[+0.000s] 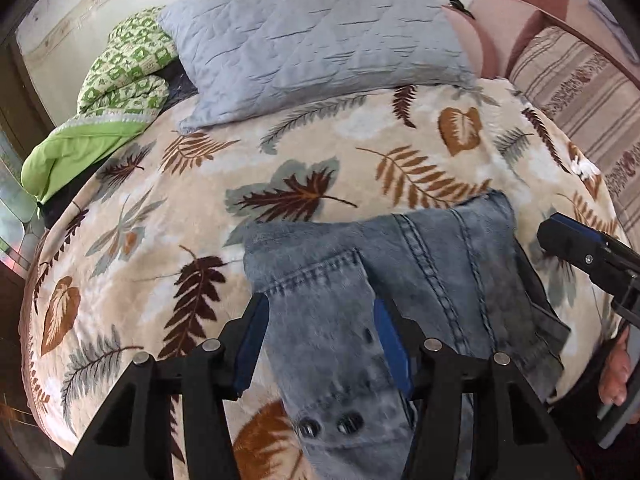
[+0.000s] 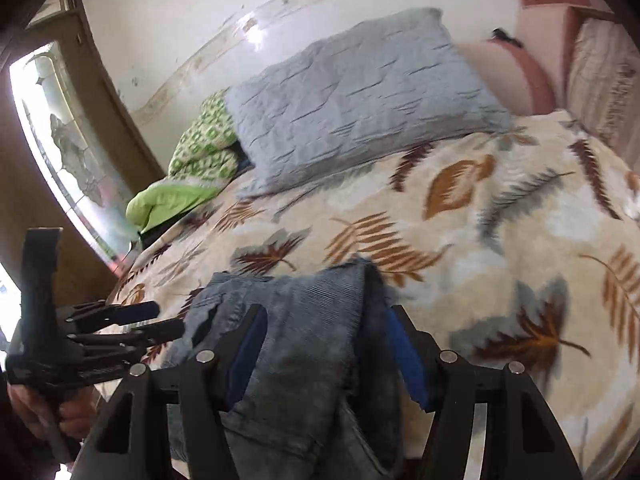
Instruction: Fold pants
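Blue denim pants (image 1: 400, 272) lie bunched on the leaf-patterned blanket (image 1: 160, 216) at the near edge of the bed. My left gripper (image 1: 320, 320) is open, its blue-padded fingers straddling the waistband part with two metal buttons (image 1: 328, 426). My right gripper (image 2: 324, 340) is open too, with a fold of the denim (image 2: 304, 332) lying between its fingers. The right gripper also shows in the left wrist view (image 1: 576, 244) at the right edge. The left gripper shows in the right wrist view (image 2: 132, 324) at the lower left.
A grey quilted pillow (image 1: 316, 40) lies at the head of the bed. A green patterned quilt (image 1: 120, 80) is bunched at the far left. A pink and striped sofa (image 1: 560, 60) stands at the right. A window (image 2: 60, 140) is on the left wall.
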Tool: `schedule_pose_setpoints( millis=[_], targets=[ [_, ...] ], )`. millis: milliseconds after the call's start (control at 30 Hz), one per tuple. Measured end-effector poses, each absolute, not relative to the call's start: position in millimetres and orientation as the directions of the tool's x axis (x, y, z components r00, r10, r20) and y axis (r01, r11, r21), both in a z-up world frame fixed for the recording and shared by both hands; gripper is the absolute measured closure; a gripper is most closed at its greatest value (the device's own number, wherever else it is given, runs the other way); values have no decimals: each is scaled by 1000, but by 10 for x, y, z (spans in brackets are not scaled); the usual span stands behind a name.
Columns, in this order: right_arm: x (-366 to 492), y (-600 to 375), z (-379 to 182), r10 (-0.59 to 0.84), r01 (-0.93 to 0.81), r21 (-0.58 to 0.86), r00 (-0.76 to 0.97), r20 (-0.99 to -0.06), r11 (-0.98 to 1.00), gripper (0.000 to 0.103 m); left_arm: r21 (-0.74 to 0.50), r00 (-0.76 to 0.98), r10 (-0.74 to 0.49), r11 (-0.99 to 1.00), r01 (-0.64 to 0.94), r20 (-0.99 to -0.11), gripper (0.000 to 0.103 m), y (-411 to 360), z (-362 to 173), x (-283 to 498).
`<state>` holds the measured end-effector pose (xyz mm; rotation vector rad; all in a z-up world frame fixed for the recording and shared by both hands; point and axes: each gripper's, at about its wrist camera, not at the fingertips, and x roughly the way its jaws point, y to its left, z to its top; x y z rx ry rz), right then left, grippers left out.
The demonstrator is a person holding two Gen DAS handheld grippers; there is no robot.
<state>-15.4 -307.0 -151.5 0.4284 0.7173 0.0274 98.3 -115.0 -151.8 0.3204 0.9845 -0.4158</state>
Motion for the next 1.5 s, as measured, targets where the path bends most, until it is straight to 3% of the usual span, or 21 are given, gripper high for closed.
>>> schedule_pose_setpoints(
  millis=[200,333,700,933,967,1100,1367,1500],
  targets=[
    [519,-2980,-1690,312,105,480,637,-705,871,39,78,404,-120,893,442,-907,47,-1186,-1879,1334],
    [721,-2992,-2265,275,209,415,485,-830,885,40,95,393,-105,884,457,-913,46,-1232,-2063,1325],
    [-94,-2907,-1866,249,112,377,577,-778,919,40,-8,411,-264,849,529,-872,47,-841,-1647,577],
    [-440,-2769,-2200,189,121,300,547,-816,946,40,54,423,-221,834,549,-879,44,-815,-2102,242],
    [-462,-2723,-2203,164,111,271,564,-809,956,40,48,422,-220,840,540,-880,40,-802,-2105,269],
    [-468,-2654,-2110,132,93,218,551,-824,971,40,-5,385,-240,854,520,-891,40,-709,-1957,369],
    [-578,-2637,-1662,202,20,288,665,-719,957,41,22,473,-247,870,492,-846,39,-613,-1648,250],
    [-521,-2490,-1678,189,15,263,658,-729,965,61,24,435,-224,868,496,-872,31,-678,-1766,174]
  ],
)
